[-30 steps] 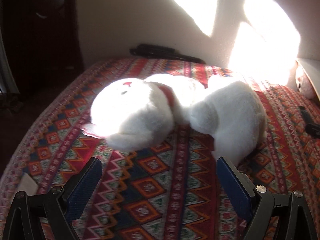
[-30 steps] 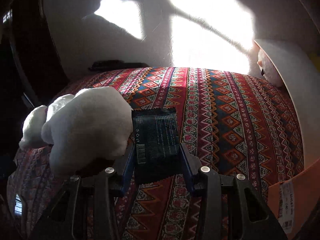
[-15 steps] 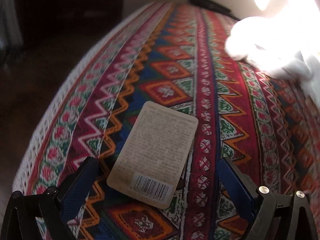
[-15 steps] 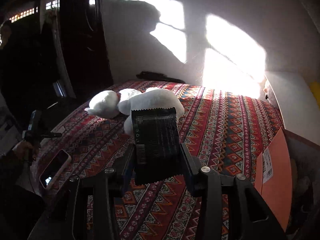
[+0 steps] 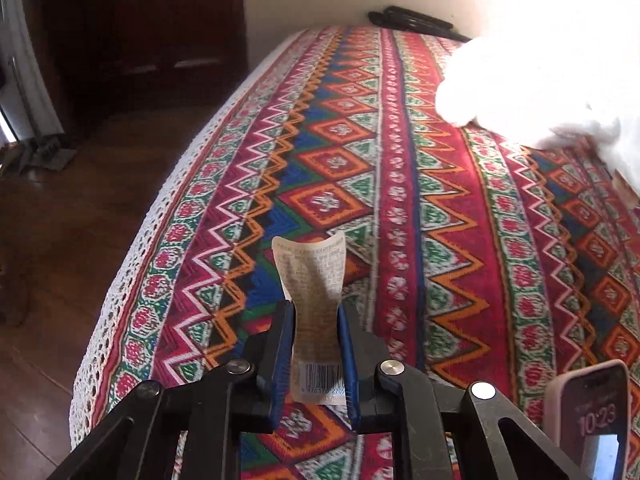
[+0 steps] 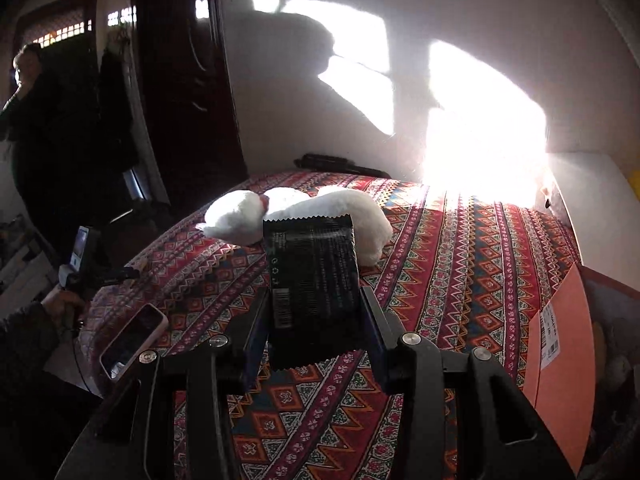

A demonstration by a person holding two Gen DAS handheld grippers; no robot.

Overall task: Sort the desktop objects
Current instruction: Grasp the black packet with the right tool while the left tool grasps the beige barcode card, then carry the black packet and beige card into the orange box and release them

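A tan card [image 5: 316, 304] with a barcode at its near end is pinched between the blue pads of the left gripper [image 5: 316, 320], bowed inward by the squeeze and lifted clear of the patterned cloth [image 5: 460, 240] on the table. The right gripper [image 6: 316, 308] is clenched on a black packet [image 6: 312, 276], held up flat over the same cloth, barcode on its left edge. Behind it a white plush toy [image 6: 320, 208] lies across the cloth in strong sunlight. A phone [image 6: 134, 338] in a pale case rests near the table's left edge, its screen lit in the left wrist view. An orange envelope [image 6: 564, 356] with a label sits at the right edge. A person [image 6: 44, 128] in dark clothes stands by the door.
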